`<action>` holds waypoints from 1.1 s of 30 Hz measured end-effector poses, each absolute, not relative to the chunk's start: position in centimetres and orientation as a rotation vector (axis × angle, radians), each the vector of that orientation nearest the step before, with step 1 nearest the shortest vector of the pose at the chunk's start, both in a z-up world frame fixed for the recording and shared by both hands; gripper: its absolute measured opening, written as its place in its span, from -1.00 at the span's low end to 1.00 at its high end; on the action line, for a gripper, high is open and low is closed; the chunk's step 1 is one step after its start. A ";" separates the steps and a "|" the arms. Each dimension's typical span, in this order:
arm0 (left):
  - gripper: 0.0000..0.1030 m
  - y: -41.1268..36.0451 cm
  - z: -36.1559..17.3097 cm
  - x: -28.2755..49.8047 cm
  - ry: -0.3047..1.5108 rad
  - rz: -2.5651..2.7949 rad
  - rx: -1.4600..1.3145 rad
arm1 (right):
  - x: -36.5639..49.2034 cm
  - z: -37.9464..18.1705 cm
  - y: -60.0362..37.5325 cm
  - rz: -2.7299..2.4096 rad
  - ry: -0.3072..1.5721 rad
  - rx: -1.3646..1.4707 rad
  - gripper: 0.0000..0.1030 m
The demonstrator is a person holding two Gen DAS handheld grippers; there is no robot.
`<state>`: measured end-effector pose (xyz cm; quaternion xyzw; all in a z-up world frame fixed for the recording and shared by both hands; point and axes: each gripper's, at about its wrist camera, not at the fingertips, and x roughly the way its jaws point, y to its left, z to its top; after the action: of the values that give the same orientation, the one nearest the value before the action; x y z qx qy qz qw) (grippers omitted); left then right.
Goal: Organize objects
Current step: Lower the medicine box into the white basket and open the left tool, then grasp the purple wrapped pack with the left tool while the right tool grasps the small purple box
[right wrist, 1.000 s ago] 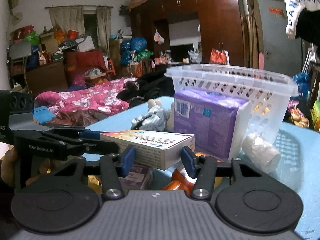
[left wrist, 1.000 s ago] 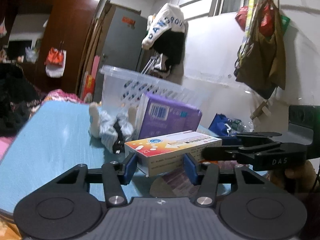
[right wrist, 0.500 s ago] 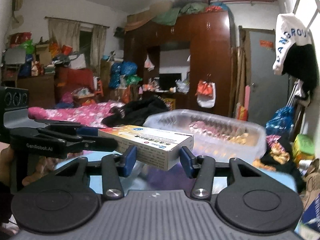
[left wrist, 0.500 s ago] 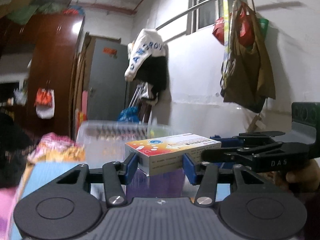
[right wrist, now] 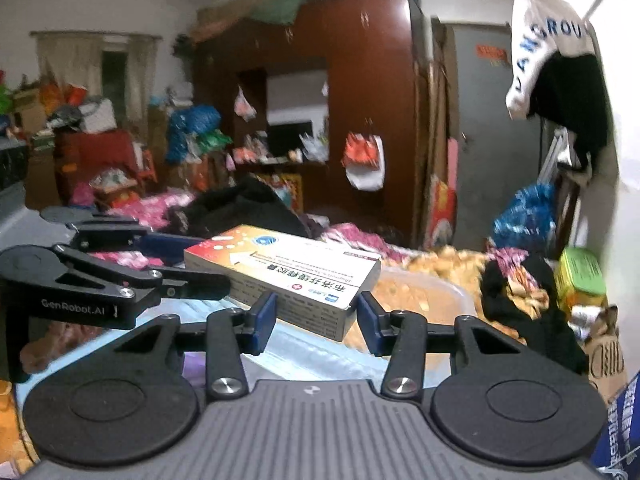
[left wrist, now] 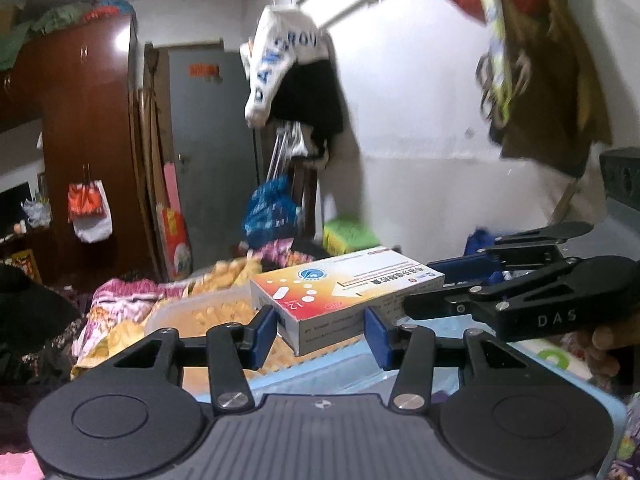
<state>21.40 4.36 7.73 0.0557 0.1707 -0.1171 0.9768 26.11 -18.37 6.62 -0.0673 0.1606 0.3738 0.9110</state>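
Note:
A white and orange medicine box (left wrist: 348,288) (right wrist: 288,272) hangs in the air, gripped at both ends. My left gripper (left wrist: 320,332) is shut on its near end, blue pads against the sides. My right gripper (right wrist: 316,318) has the other end between its pads, and its jaws are closing on it. Each view shows the other gripper from the side: the right gripper (left wrist: 424,286) comes in from the right, the left gripper (right wrist: 204,264) from the left. Just beyond and below the box lies the rim of a translucent plastic basket (left wrist: 192,308) (right wrist: 440,296).
The blue table (left wrist: 320,372) (right wrist: 304,356) shows under the box. A hand (left wrist: 608,340) holds the right gripper. Behind are a brown wardrobe (right wrist: 360,80), a grey door (left wrist: 212,140), clothes hanging on the white wall (left wrist: 288,64), and heaps of fabric and bags.
Both grippers have lifted the box from table height, and the view swung over the basket. The purple pack and socks have dropped out of sight. The left gripper has rolled a little.

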 end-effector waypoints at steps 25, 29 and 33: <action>1.00 7.9 4.0 9.4 0.250 -0.147 -0.018 | 14.8 2.7 -26.7 0.752 0.404 0.093 1.00; 1.00 7.1 0.6 4.3 0.273 -0.184 -0.010 | 9.8 -0.5 -28.1 0.717 0.383 0.054 1.00; 1.00 6.1 -2.2 2.0 0.301 -0.198 0.010 | 7.7 -3.3 -29.0 0.707 0.398 0.112 1.00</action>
<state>1.97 6.15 -2.19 0.0050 0.1499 -0.0985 0.9838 7.68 -29.02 -3.27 0.0542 0.1934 0.3435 0.9174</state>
